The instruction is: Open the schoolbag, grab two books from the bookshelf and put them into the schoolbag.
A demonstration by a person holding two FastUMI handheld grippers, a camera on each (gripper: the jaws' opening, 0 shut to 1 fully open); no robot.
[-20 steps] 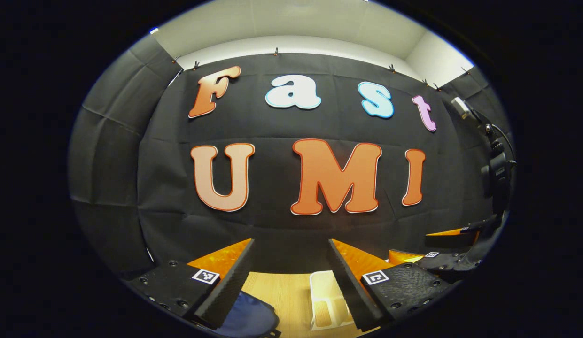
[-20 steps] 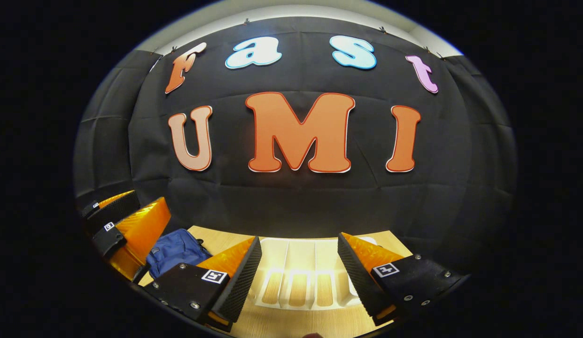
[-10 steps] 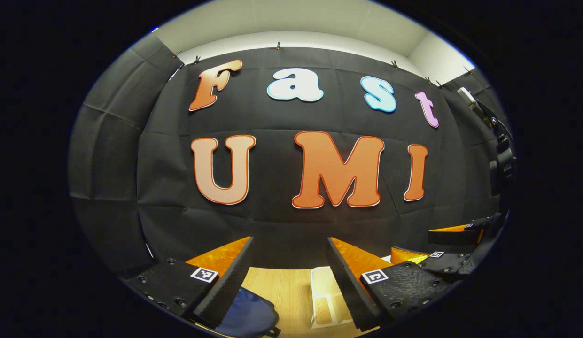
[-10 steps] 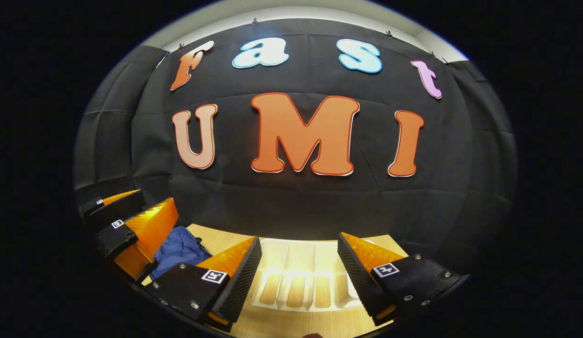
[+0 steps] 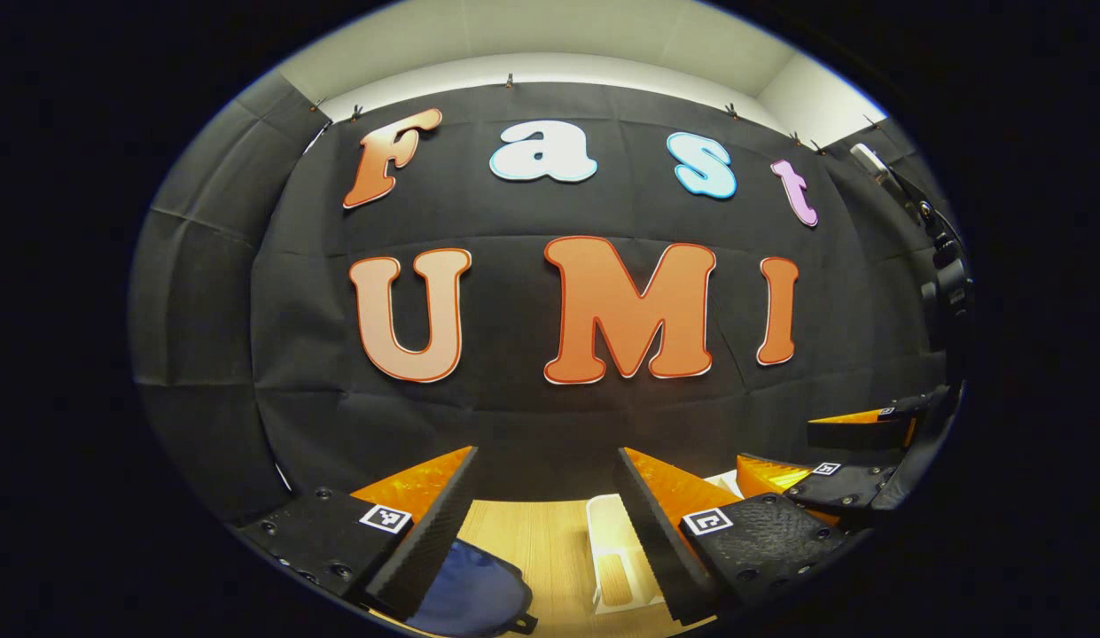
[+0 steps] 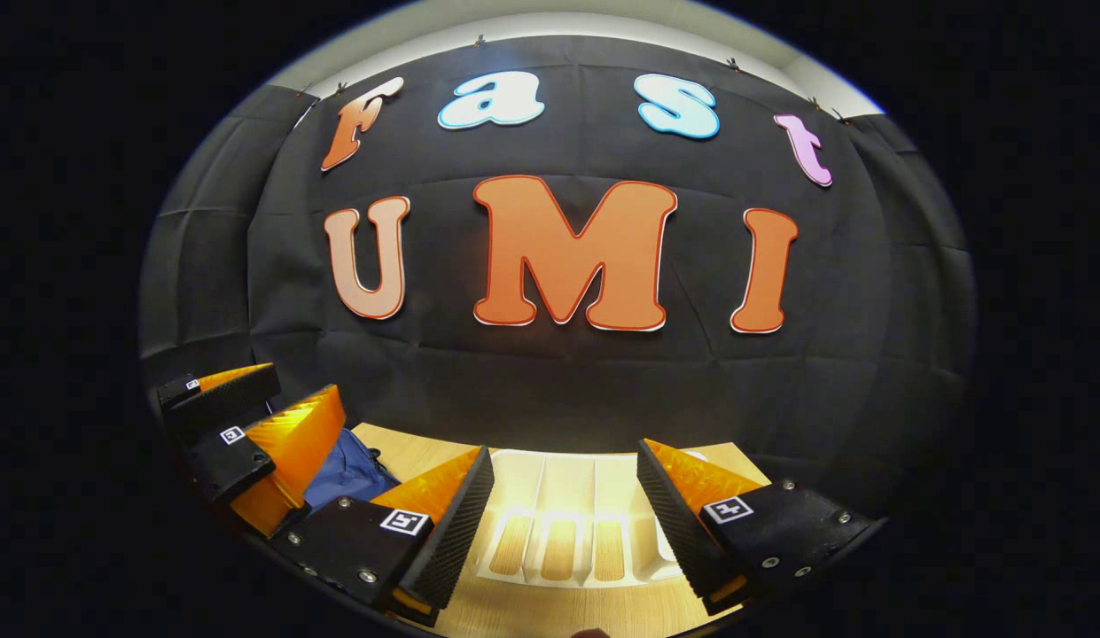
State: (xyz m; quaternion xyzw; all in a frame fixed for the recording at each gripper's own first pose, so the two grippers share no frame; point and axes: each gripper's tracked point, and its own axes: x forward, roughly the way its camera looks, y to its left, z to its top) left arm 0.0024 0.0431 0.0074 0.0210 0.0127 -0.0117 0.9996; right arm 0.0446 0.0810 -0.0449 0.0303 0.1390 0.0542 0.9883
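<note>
Left gripper view
- Left gripper: mine, at the bottom of the view; its two orange-and-black fingers stand wide apart with nothing between them.
- Schoolbag: dark blue, lying on the wooden table, partly under my left-hand finger; I cannot tell whether the zip is undone.
- Bookshelf: a white slotted rack on the table, just right of the gap between my fingers, part hidden behind my right-hand finger.
- Right gripper: I see it at the far right edge, its orange fingers spread with a gap between them.
- Camera mount: dark hardware on a stand at the right edge.

Right gripper view
- Right gripper: mine, low in the view; the fingers are well apart and grip nothing.
- Bookshelf: white, straight ahead between my fingers, dividers upright, wood showing through slots in its base; I can make out no books in it.
- Schoolbag: blue, left of the bookshelf on the table, near but apart from the rack.
- Left gripper: at the left edge, in front of the schoolbag, fingers parted.
</note>
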